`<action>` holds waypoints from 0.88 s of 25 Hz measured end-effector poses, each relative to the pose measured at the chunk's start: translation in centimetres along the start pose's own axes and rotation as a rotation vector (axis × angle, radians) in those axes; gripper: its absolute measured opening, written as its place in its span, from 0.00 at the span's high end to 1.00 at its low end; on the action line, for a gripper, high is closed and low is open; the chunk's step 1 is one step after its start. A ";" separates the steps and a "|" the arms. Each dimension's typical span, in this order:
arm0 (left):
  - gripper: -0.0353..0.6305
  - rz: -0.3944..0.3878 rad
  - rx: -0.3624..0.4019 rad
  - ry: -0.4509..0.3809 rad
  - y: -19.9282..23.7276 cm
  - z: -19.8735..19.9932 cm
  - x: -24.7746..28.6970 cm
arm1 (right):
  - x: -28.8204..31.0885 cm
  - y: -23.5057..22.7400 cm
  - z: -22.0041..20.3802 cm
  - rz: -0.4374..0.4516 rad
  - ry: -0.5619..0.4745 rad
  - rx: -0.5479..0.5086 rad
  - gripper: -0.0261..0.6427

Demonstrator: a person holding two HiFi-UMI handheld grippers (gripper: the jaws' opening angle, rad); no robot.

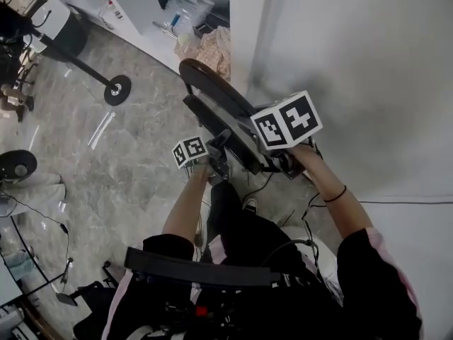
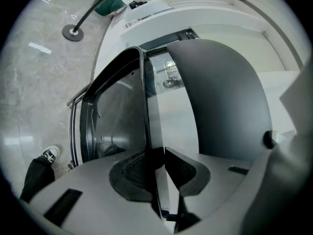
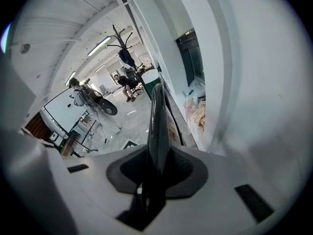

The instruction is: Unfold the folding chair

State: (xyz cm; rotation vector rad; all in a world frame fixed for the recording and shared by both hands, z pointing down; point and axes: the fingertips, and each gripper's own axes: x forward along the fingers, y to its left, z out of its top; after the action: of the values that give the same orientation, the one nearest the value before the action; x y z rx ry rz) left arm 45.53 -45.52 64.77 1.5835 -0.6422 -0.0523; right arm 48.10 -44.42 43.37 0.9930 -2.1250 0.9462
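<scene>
a folded black chair (image 1: 212,83) stands on the grey floor (image 1: 127,161), just beside a white wall (image 1: 368,62) on the right and close in front of the person. the left gripper (image 2: 157,160) has its jaws clamped on a thin black edge of the chair. the right gripper (image 3: 157,165) has its jaws clamped on another thin dark edge. the chair looks not yet opened. to open it well, grip firmly, draw the two held parts apart in one smooth sweep, leave the feet planted on the floor, and mind the close wall. the head view shows the whole chair beside the wall, but the marker cubes (image 1: 287,121) partly cover the jaws. only the gripper views show the clamping. the left gripper view alone shows a shoe (image 2: 50,154) on the floor.
</scene>
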 end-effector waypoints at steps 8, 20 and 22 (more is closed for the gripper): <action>0.83 0.055 -0.045 -0.022 1.4 -1.2 -3.4 | 0.9 3.5 -1.3 0.009 0.042 -0.028 0.83; 0.82 0.045 0.063 0.131 4.4 0.5 -13.5 | 4.5 12.9 -0.8 -0.019 -0.004 0.152 0.82; 0.82 0.040 0.071 0.149 5.2 1.3 -15.9 | 5.7 15.3 -0.1 -0.017 -0.013 0.166 0.82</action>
State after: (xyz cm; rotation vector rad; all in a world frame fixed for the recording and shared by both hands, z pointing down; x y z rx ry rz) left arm 29.73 -39.81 64.03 1.6252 -0.5634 0.1186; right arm 32.60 -39.41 42.41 1.0989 -2.0716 1.1249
